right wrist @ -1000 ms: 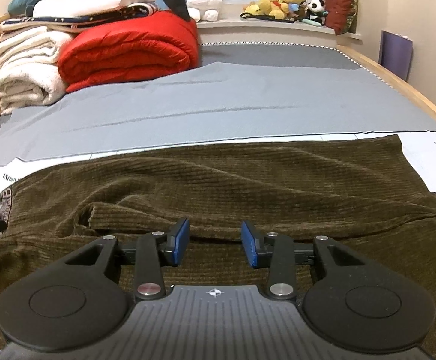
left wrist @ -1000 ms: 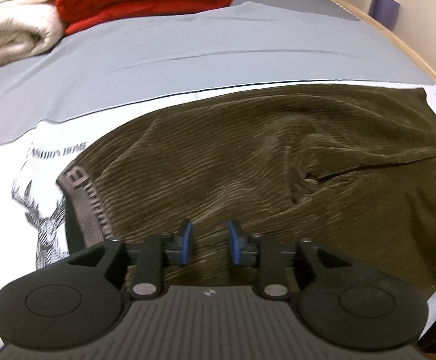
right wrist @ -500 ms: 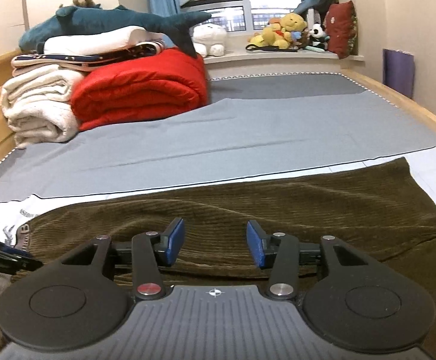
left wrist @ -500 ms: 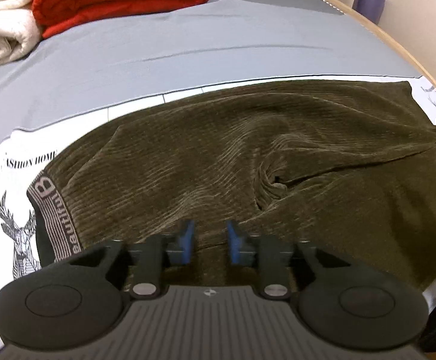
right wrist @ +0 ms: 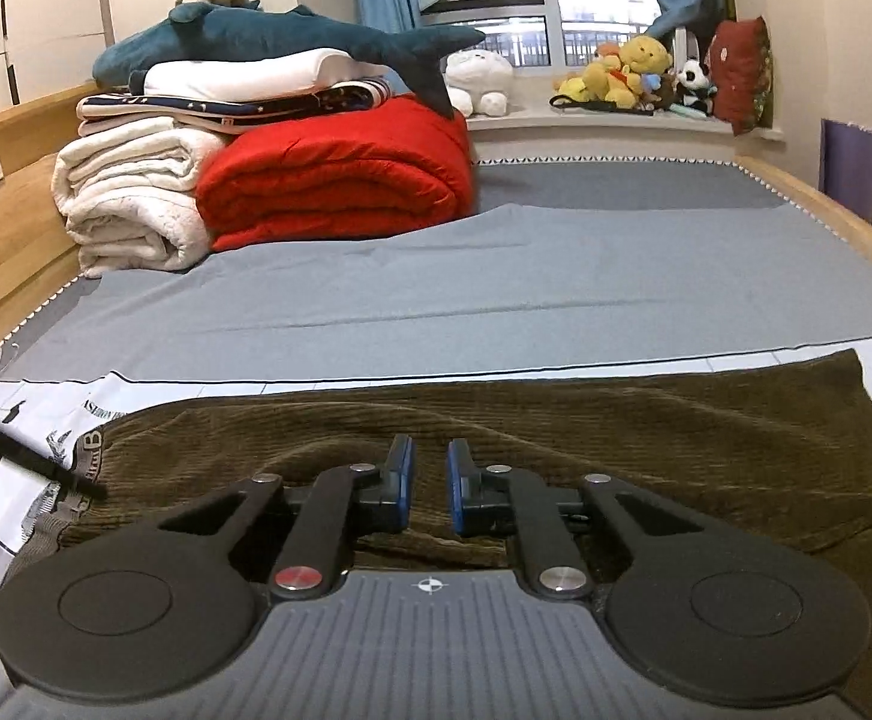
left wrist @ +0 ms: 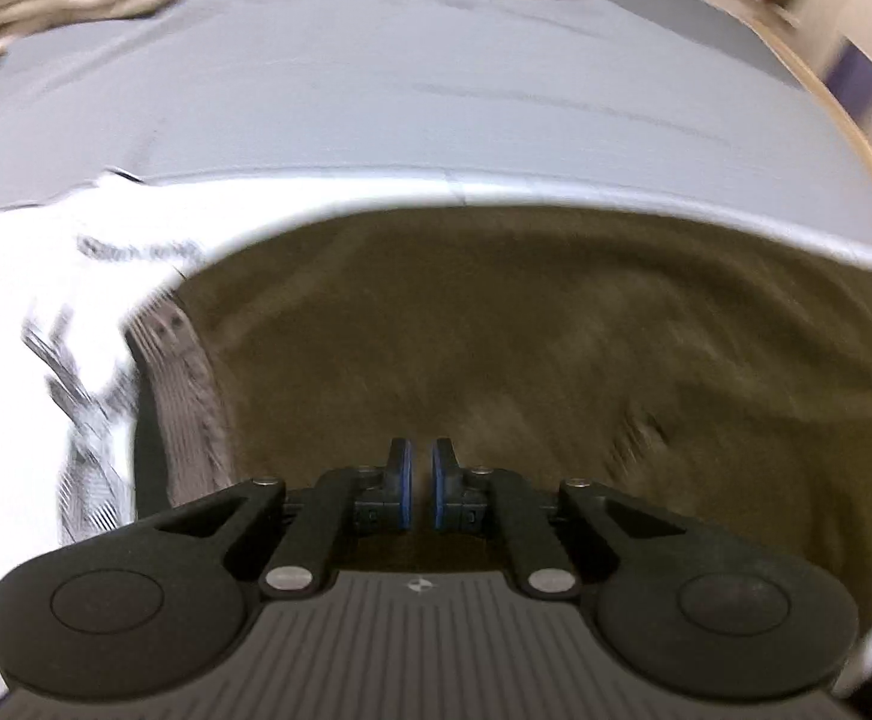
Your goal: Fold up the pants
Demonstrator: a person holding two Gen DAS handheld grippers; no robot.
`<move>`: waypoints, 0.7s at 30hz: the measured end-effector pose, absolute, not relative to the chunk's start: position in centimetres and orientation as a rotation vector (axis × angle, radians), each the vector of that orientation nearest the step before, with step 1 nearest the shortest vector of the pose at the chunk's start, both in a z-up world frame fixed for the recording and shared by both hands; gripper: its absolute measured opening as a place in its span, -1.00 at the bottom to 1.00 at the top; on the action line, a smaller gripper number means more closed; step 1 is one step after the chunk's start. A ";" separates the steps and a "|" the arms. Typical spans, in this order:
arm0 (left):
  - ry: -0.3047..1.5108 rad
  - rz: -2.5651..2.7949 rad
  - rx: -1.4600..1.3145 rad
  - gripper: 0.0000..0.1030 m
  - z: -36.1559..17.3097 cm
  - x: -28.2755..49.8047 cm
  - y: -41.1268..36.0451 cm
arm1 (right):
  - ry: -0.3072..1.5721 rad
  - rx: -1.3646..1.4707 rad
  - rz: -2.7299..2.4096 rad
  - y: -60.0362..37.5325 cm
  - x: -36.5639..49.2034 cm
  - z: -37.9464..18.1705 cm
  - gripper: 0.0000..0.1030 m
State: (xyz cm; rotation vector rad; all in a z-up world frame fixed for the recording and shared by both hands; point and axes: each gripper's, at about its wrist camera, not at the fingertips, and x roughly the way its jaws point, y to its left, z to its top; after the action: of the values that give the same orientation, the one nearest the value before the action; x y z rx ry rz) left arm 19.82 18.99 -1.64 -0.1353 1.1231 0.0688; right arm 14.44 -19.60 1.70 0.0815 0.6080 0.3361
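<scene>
Lying flat across the bed, just in front of both claws, are the brown pants (right wrist: 586,438), soft and ribbed, with their grey waistband (left wrist: 181,396) off to the left of the left claw. They are looking thick and floppy, so I think they are going to bend and sag when lifted, and they should not break or slip much. A good place to pinch them is likely the near edge, with one claw by the waistband end and one farther along the leg. The left claw (left wrist: 419,483) is pointing steeply down at the cloth and is clenched, but I cannot tell if any cloth is caught in it, because the view is blurry. The right claw (right wrist: 430,483) is pointing more gently down, its jaws are closing, and a fold of pants is sitting right by them. A red blanket (right wrist: 340,180) is resting far beyond.
</scene>
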 end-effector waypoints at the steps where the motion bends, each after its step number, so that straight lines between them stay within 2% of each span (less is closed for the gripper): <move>1: 1.098 0.096 -0.166 -0.84 -1.6 20.9 20.0 | 0.616 0.090 0.337 -19.6 14.6 1.7 -0.75; 4: 1.001 0.138 -0.232 -0.81 -2.4 23.0 21.8 | 0.643 0.115 0.340 -19.7 15.0 1.5 -0.74; 8: 0.976 0.156 -0.179 -0.80 -4.4 24.7 22.2 | 0.669 0.114 0.343 -19.4 15.6 1.2 -0.74; 10: 0.939 0.135 -0.154 -0.64 -4.5 25.7 22.4 | 0.666 0.106 0.355 -19.2 15.6 1.3 -0.74; 12: 0.891 0.163 -0.135 -0.08 -4.2 26.9 22.9 | 0.659 0.086 0.365 -18.9 15.7 1.3 -0.74; 14: 0.868 0.193 -0.135 0.19 -4.1 27.7 23.3 | 0.656 0.070 0.365 -18.9 15.9 1.3 -0.74; 21: 0.983 0.215 -0.112 0.61 -8.0 30.8 24.3 | 0.688 0.099 0.345 -19.4 17.5 0.5 -0.74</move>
State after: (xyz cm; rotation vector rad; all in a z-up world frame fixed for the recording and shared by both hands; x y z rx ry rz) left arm 30.82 24.27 -7.99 -0.1122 0.9832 0.2152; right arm 17.45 -19.35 0.53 0.0994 0.6879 0.3453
